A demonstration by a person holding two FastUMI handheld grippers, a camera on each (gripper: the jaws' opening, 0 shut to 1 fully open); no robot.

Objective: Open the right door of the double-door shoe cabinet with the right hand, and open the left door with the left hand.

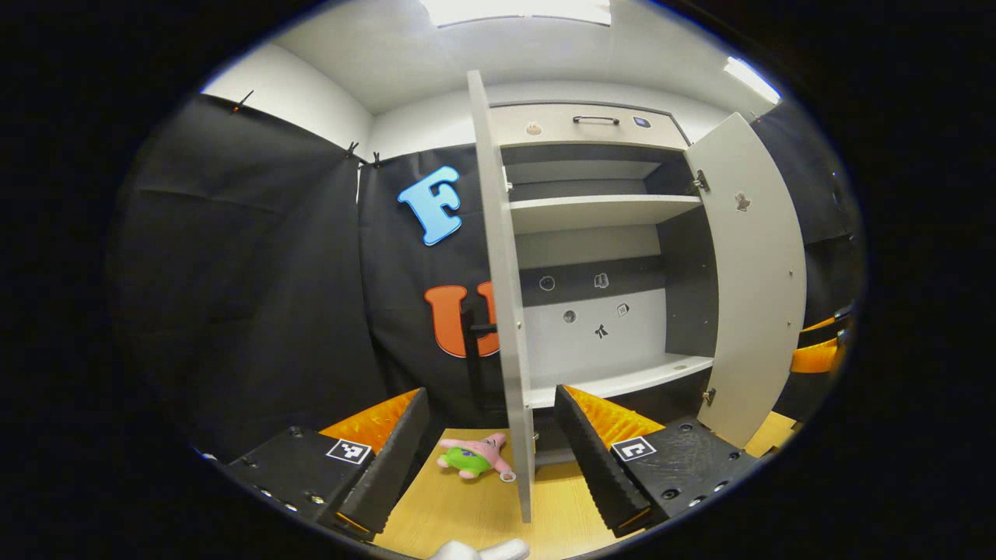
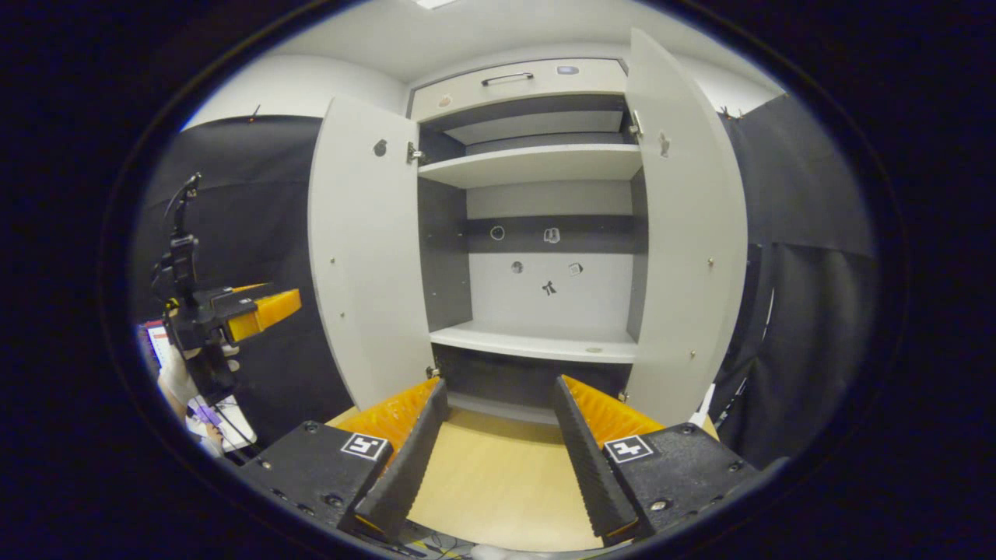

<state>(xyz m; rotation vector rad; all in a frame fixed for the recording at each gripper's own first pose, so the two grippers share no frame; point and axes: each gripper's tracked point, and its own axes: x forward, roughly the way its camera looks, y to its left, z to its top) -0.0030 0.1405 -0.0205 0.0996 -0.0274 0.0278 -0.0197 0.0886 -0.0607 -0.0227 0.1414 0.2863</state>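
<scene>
While the left gripper (image 1: 490,459) stands wide and empty in the left gripper view, the pale grey left door (image 1: 502,295) shows edge-on between its fingers, swung out. From the right gripper view, the right gripper (image 2: 498,459) also gapes empty; the grey right door (image 2: 685,233) stands open, so the task seems finished.

A wooden table (image 1: 482,509) carries the shoe cabinet (image 1: 599,257); a pink plush toy (image 1: 476,456) lies beside it.

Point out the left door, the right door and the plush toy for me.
left door (image 2: 366,257), right gripper view, middle of its inner face.
right door (image 2: 685,233), right gripper view, middle of its inner face.
plush toy (image 1: 475,456), left gripper view, on its body, lying on the wooden table.
</scene>
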